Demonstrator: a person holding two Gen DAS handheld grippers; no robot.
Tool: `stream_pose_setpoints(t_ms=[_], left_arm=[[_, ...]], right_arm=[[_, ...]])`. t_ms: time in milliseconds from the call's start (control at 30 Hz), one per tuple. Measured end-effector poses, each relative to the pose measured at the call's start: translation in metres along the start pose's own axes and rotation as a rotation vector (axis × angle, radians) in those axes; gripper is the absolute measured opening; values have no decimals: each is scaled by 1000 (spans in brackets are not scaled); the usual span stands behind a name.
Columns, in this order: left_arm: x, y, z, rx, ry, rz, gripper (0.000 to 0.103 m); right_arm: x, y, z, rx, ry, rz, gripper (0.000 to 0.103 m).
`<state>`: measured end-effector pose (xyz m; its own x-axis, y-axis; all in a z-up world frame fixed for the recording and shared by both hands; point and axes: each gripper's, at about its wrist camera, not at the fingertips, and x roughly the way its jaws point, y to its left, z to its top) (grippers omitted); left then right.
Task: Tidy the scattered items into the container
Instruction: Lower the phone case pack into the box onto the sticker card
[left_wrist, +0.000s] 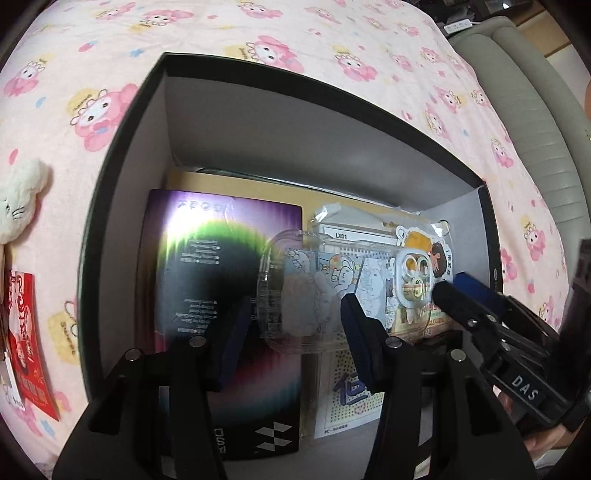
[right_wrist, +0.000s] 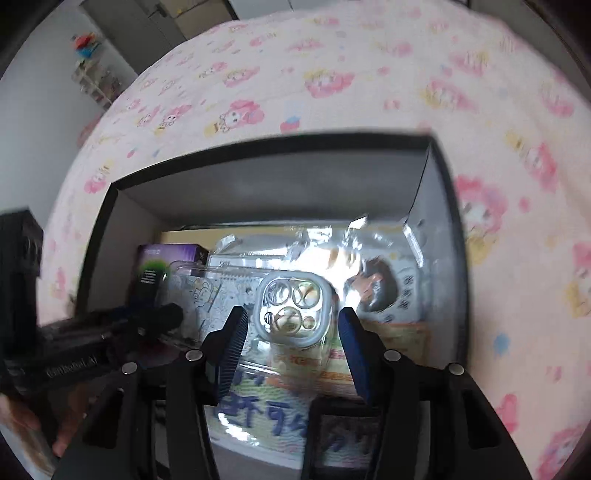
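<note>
Standing by the bed, I watched both grippers reach down into the black box (left_wrist: 147, 122) that sat on the pink cartoon-print sheet (left_wrist: 258, 40). The task's thing was a clear phone case (left_wrist: 314, 291), printed with line-drawn cartoon figures and fitted with a pale raised camera ring (right_wrist: 293, 308) with round lens holes. It lay lengthways inside the box, on top of the other contents, toward the right half. The left gripper (left_wrist: 295, 325) stood about half open around the case's plain end, its blue pads (left_wrist: 356, 332) at either side; whether they pressed on the plastic I could not tell. The right gripper (right_wrist: 290, 343) was likewise partly open, its blue pads (right_wrist: 351, 350) flanking the camera end with a little gap showing on each side, so it seemed to hold nothing.

Under the case lay a pegboard card (left_wrist: 347, 398) with blue characters and a shiny packet (right_wrist: 373, 266) with a cartoon face. A dark box (left_wrist: 225, 295) with a purple and green glow filled the left part, over a tan board (left_wrist: 236, 184). Outside, far left on the sheet, lay a white plush (left_wrist: 18, 203) and a red packet (left_wrist: 29, 347).
</note>
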<state>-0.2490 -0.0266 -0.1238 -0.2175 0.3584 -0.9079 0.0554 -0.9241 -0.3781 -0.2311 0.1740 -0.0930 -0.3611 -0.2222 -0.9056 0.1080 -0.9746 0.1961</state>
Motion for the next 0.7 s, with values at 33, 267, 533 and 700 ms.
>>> stream_pose_setpoints(t_ms=[33, 267, 533, 700], left_arm=[[0, 1, 0, -4, -3, -5, 50], [11, -24, -4, 63, 29, -75, 43], [8, -28, -10, 45, 17, -99, 41], [20, -39, -5, 91, 38, -97, 39]], right_arm=[[-4, 2, 0, -11, -27, -7, 47], [12, 0, -4, -16, 65, 33, 36], [14, -2, -6, -13, 80, -5, 36], [16, 1, -6, -36, 83, -39, 36]])
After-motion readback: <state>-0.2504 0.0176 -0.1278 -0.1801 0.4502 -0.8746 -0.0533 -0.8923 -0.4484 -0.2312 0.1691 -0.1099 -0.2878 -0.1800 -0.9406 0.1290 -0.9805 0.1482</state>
